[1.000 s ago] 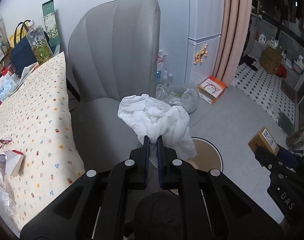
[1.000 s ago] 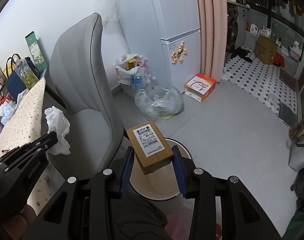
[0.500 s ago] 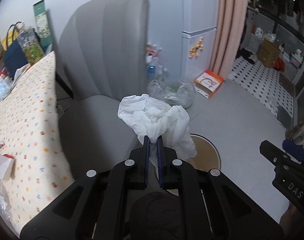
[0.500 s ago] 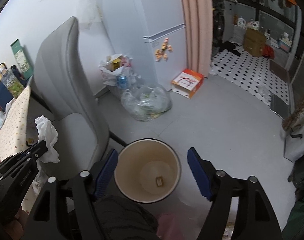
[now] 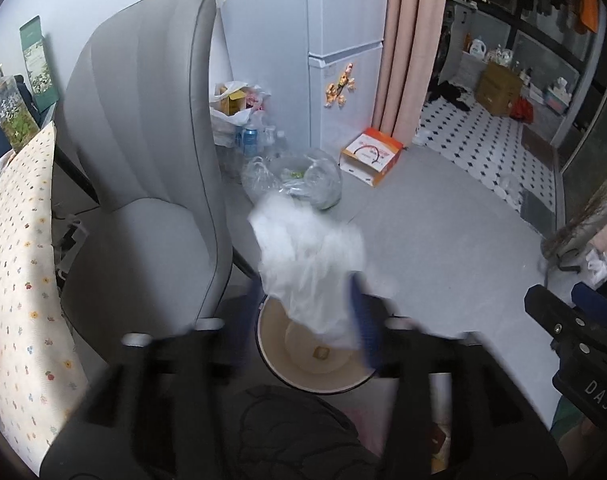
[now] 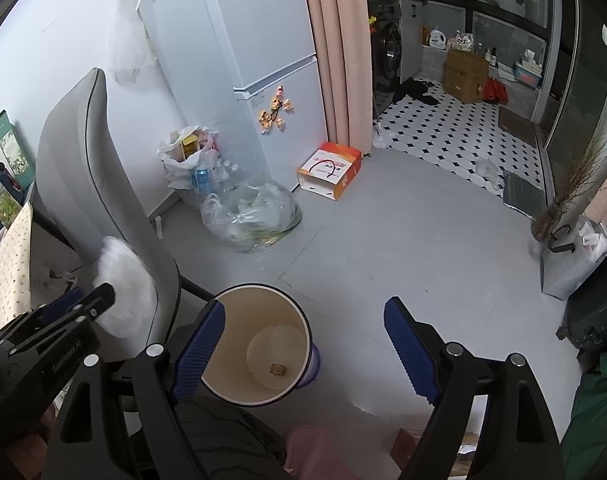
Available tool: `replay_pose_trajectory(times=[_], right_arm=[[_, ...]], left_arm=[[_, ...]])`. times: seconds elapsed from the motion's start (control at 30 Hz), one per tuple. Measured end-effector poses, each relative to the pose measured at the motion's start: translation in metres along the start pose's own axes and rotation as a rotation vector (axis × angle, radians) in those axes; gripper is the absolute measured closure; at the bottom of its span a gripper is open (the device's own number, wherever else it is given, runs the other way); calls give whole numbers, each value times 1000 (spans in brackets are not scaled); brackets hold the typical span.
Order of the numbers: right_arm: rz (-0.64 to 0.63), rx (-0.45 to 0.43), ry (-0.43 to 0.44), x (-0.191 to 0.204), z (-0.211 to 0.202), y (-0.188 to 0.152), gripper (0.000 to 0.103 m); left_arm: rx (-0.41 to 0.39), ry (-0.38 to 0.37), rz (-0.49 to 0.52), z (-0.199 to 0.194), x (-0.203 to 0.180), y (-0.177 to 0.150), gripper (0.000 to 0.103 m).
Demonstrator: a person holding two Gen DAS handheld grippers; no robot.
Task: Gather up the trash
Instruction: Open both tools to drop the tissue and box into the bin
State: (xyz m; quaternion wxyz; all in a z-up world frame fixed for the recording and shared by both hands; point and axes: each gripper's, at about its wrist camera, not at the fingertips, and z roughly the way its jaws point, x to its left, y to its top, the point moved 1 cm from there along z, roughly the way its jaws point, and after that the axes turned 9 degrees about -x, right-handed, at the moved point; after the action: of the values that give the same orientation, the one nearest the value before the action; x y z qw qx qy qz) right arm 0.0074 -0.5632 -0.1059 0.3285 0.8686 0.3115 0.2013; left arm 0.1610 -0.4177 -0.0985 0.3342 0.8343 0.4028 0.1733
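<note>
While jaws opened | white bag (image 5: 307,256) falling over bin (image 5: 271,344) | box (image 6: 278,369) inside

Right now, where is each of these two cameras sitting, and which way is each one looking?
Left wrist view: sits on the left gripper, looking down at the white plastic bag over the trash bin; the right gripper shows at the right edge.
Right wrist view: sits on the right gripper, open and empty, looking down at the bin beside the grey chair; the left gripper shows lower left.
Both share bin, chair, fridge.
</note>
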Motion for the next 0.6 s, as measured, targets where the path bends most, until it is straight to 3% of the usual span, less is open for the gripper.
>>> replay_pose_trajectory(times=[0.3, 0.6], right_arm=[[-18, -29, 34, 12, -14, 0, 17], [-62, -68, 90, 45, -37, -3, 8]], left_arm=[[-38, 14, -53, -22, 26, 1, 31], [-109, 85, -107, -65, 66, -6, 20]])
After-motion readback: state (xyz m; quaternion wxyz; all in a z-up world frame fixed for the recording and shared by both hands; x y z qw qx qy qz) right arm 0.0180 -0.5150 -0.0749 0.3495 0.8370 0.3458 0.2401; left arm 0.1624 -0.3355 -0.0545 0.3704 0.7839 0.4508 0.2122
